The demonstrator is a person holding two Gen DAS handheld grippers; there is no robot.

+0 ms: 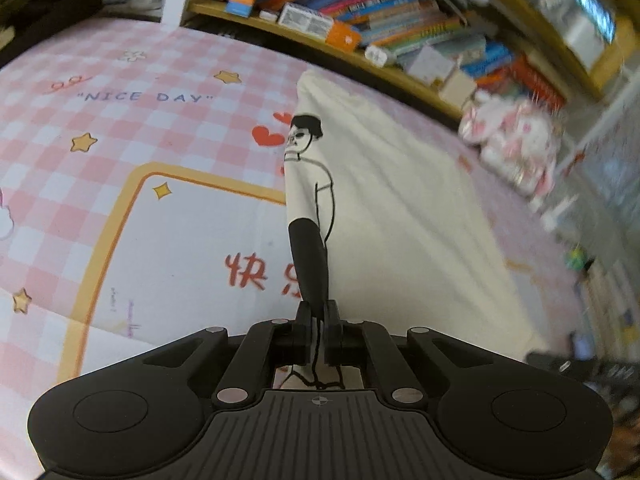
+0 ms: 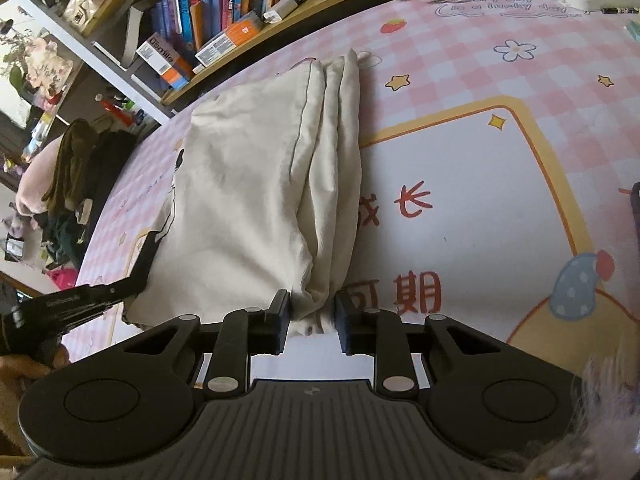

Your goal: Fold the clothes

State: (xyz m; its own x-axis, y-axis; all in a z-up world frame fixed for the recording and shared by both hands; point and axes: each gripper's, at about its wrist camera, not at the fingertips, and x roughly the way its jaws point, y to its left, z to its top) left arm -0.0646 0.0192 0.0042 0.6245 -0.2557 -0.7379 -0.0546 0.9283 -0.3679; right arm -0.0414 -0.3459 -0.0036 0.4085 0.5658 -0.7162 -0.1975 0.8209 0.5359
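Note:
A cream T-shirt (image 1: 384,200) with a black line-drawn figure lies on the pink checked mat (image 1: 120,128). My left gripper (image 1: 316,312) is shut on the shirt's printed edge, and the cloth runs up and away from the jaws. In the right wrist view the same shirt (image 2: 248,184) lies folded lengthwise on the mat (image 2: 460,216), with stacked folds along its right side. My right gripper (image 2: 312,320) has its jaws closed around the bunched near end of those folds. The left gripper (image 2: 132,276) shows at the shirt's left edge.
A wooden bookshelf (image 1: 360,52) full of books runs along the far edge of the mat, also in the right wrist view (image 2: 224,40). Pink-and-white plush items (image 1: 516,148) sit at the right. Dark clothes (image 2: 80,176) are piled off the mat's left side.

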